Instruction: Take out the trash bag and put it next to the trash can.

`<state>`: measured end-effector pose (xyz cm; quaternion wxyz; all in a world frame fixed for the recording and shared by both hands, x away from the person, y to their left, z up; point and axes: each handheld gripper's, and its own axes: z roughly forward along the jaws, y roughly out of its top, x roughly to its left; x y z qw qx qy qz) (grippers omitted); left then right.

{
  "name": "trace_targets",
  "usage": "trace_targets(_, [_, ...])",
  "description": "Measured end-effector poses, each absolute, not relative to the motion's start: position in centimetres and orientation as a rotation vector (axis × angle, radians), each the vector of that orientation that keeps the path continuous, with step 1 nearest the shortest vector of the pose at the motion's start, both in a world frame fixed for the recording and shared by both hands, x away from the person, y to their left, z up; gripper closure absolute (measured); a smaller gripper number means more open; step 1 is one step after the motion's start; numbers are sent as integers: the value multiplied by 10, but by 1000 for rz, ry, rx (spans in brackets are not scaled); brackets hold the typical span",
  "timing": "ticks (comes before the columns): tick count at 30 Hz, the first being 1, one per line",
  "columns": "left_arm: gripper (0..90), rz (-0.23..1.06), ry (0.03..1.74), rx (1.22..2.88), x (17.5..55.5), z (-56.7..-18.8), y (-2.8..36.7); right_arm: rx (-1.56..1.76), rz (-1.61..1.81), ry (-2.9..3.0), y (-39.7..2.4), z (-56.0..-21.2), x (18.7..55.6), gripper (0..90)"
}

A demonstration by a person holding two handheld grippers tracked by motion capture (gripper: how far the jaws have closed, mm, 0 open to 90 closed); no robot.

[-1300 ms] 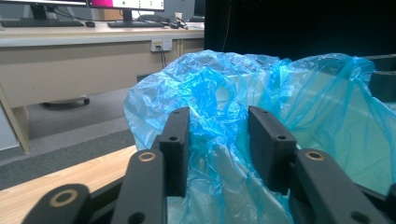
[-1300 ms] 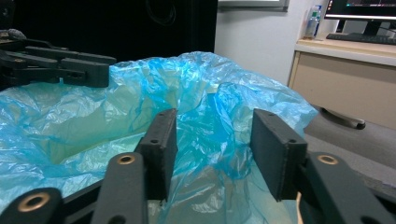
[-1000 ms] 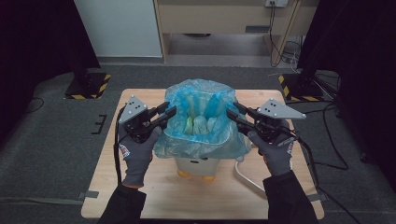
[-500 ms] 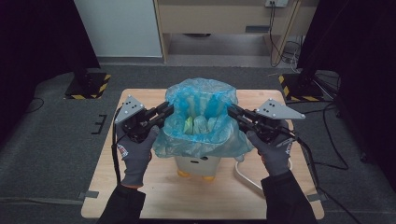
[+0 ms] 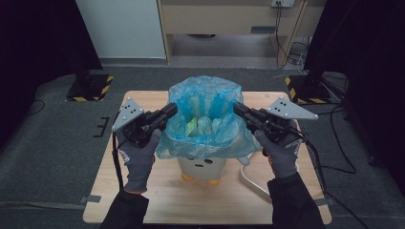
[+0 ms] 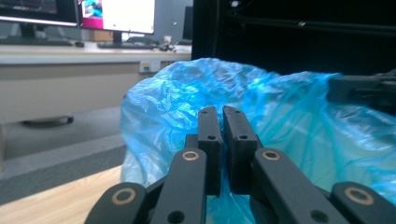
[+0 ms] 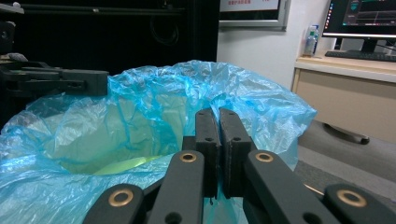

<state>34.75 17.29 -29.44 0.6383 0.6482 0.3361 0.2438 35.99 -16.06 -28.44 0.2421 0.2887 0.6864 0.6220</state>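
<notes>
At the tips of both tools, the jaws have just been closing and now stand pressed together, the left gripper [image 6: 222,114] and the right gripper [image 7: 217,116] each apparently pinching a fold of the blue bag's [image 5: 205,114] rim, though the film between the pads is hard to make out. That bag, a thin crinkled liner, is soft, light and easily torn, so the doubled rim at opposite sides is the sensible hold. It lines the white bin [image 5: 203,167] on the wooden table [image 5: 157,205], between the grippers.
</notes>
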Motion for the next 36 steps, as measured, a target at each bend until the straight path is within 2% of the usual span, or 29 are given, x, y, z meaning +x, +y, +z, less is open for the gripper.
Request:
trace_targets(20, [863,544,636,1415,334,-290,136,685,1803,1856,-151,-270,358,887])
trace_targets(36, [862,542,546,1451,325,-285,112,590,1878,1866,-140,-262,353,888])
